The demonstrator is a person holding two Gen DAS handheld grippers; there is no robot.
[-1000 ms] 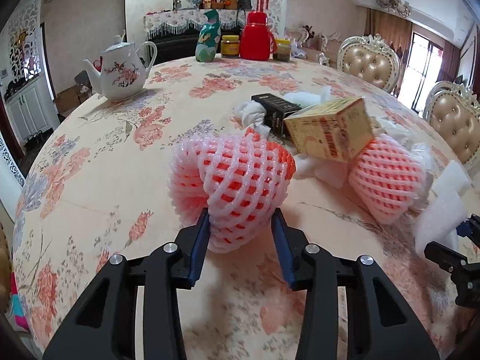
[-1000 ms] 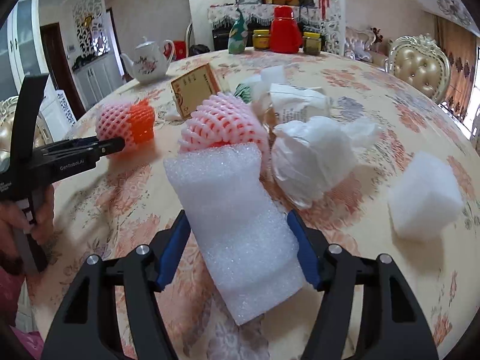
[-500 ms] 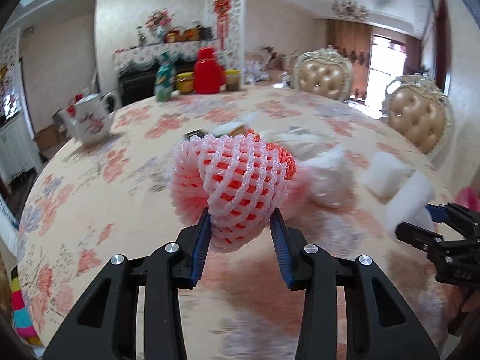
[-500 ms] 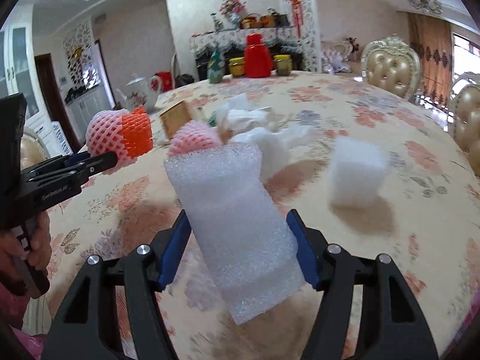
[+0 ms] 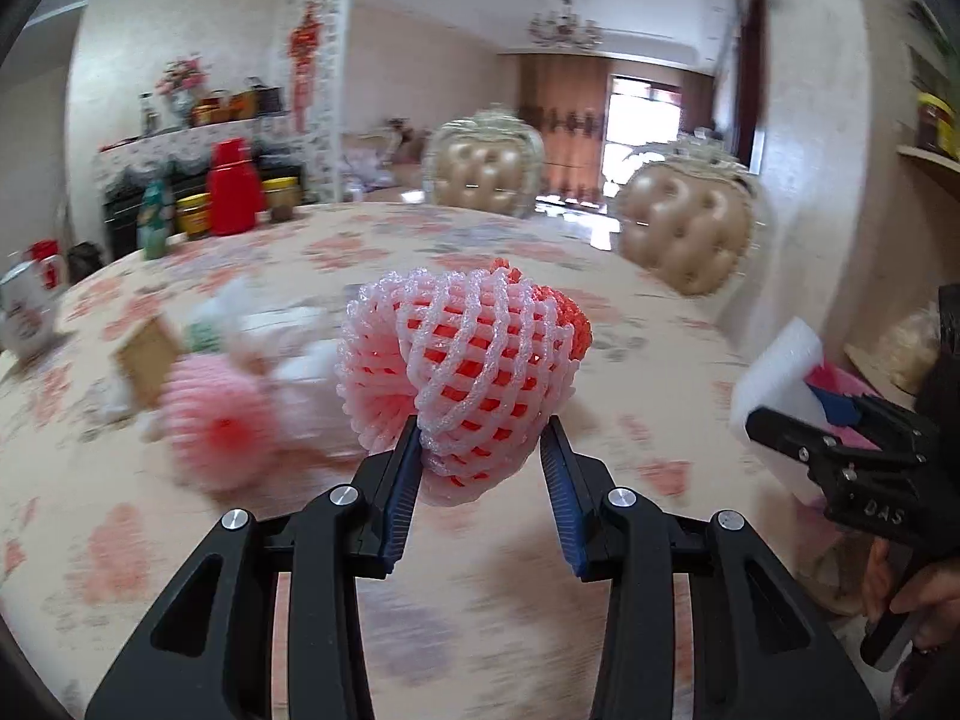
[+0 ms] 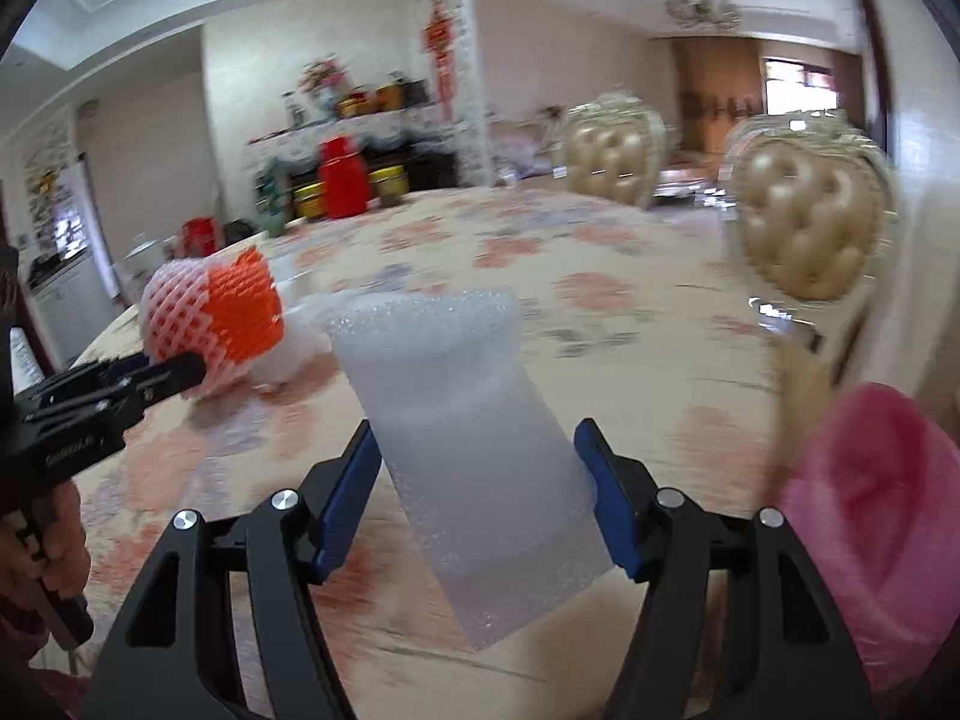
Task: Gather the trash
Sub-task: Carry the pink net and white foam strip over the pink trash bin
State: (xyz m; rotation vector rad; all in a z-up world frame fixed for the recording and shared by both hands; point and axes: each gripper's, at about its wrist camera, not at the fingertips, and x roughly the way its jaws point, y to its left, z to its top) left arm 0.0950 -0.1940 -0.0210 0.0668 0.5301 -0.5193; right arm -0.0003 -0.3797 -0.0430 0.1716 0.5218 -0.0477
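Observation:
My left gripper (image 5: 480, 450) is shut on a pink and orange foam fruit net (image 5: 462, 372) and holds it above the floral table (image 5: 420, 240). It also shows in the right wrist view (image 6: 216, 318) at the left. My right gripper (image 6: 480, 468) is shut on a white foam sheet (image 6: 474, 438), held above the table (image 6: 570, 252). In the left wrist view that gripper (image 5: 840, 450) and its foam (image 5: 780, 372) are at the right edge. A pink bag (image 6: 870, 516) opens at the right, beside the table edge.
Blurred trash lies on the table at the left: another pink foam net (image 5: 222, 414), a brown carton (image 5: 150, 360) and white wrappers (image 5: 282, 330). A red thermos (image 5: 234, 186) and jars stand at the far edge. Two padded chairs (image 5: 684, 234) stand at the right.
Both grippers have swung to the right with their loads, away from the trash pile. The pink bag has come into the right wrist view.

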